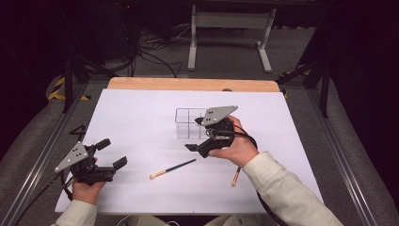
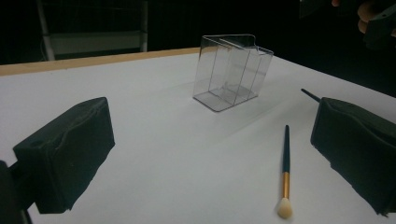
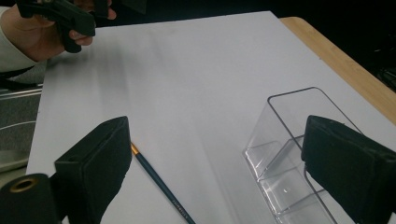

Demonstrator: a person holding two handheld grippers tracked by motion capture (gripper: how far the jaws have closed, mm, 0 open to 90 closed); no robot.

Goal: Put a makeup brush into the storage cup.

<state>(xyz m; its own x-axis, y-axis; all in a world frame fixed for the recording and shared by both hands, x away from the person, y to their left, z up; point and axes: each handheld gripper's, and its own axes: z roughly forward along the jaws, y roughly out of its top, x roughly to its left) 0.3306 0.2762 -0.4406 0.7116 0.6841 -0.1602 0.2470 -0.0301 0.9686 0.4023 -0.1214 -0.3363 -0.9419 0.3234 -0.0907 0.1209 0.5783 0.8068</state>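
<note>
Right gripper point(image 1: 198, 134) hovers just beside the clear box point(image 1: 188, 123), jaws wide, nothing held. In the right gripper view one jaw overlaps the box's near wall and the brush point(image 3: 161, 186) lies between the jaws, nearer the other jaw. Left gripper point(image 1: 112, 153) rests low on the white sheet point(image 1: 141, 108), jaws wide and empty; the brush lies ahead of it, close to one jaw, with the box further out between the jaws. A second brush point(image 1: 235, 176) pokes out from under the right forearm.

Risks, as I judge them:
- the box is light and empty, so a jaw bumping its wall could slide or tip it
- the brush handle is thin and flat on the sheet, so a closing jaw may roll it away or scrape the sheet
- the right sleeve could drag the second brush
</note>
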